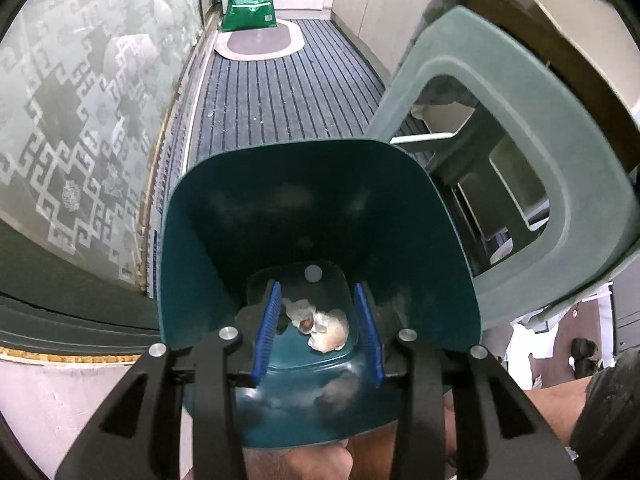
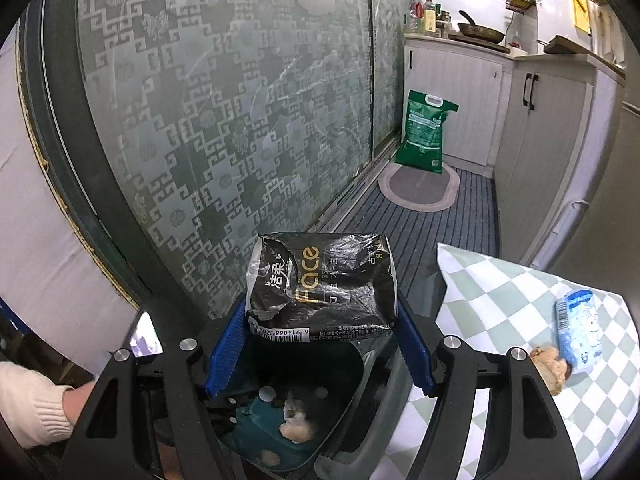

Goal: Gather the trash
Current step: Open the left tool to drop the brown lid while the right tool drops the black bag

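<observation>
I look down into a teal trash bin (image 1: pixel 224 232) whose grey-green lid frame (image 1: pixel 500 92) is tipped up to the right. My left gripper (image 1: pixel 318 308) reaches inside it, open, its blue pads (image 1: pixel 270 328) apart and touching nothing. Crumpled pale trash (image 1: pixel 324 328) lies on the bin floor beyond the pads. My right gripper (image 2: pixel 320 320) is shut on a crinkled black tissue packet (image 2: pixel 320 280), held above the open bin (image 2: pixel 256 440). The same pale trash (image 2: pixel 296 420) shows on the bin floor below the packet.
A table with a green checked cloth (image 2: pixel 500 300) stands at the right, bearing a light blue packet (image 2: pixel 576 328) and a brown lump (image 2: pixel 550 364). A patterned glass door (image 2: pixel 224 120) runs along the left. A green sack (image 2: pixel 426 132) stands beyond. A white-sleeved hand (image 2: pixel 32 404) is at lower left.
</observation>
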`<state>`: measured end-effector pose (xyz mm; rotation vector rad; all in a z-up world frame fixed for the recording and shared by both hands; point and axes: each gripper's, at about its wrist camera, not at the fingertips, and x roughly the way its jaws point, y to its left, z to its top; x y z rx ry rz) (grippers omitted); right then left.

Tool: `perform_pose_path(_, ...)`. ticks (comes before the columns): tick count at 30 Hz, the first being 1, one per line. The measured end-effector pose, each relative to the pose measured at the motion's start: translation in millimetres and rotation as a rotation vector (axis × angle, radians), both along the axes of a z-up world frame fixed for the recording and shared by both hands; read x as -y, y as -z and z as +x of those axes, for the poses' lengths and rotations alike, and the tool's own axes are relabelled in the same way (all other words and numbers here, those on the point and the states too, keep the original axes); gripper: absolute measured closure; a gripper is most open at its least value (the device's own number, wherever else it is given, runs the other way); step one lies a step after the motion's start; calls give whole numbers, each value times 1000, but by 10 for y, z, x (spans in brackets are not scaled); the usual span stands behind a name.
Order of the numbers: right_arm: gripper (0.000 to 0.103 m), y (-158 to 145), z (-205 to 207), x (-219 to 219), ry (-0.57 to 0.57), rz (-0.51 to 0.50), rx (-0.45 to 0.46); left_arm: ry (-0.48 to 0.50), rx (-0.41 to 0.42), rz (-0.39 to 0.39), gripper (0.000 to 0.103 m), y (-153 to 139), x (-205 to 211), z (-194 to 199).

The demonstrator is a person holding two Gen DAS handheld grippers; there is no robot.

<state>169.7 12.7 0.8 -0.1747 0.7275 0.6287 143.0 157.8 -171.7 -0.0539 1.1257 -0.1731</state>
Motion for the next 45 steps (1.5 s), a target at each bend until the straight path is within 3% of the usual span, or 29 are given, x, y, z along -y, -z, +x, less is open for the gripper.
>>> perform_pose_path(7, 33, 168, 2, -137, -17, -36, -25, -60, 96, -45, 66, -427, -194, -101)
perform_pose_path(21, 33, 629, 16, -479, -58, -93, -112, -132, 297, -88, 83, -1276, -486, -387)
perform_pose_path(30, 33, 1198, -52, -792, -117, -168, -217, -141, 362, -105, 84, -1519, -503, -481)
perform_pose_path(41, 32, 1845, -125, -970, -149, -264, -343, -157, 387, -108, 84, -1599, -530, -536)
perform_pose_path(43, 31, 1922, -134, -971, -151, -279, -364, -158, 396, -113, 84, -1635, -526, -548)
perform_pose_path(45, 24, 2015, -144, -987, -161, -295, -405, -159, 408, -116, 84, -1665, -526, -567)
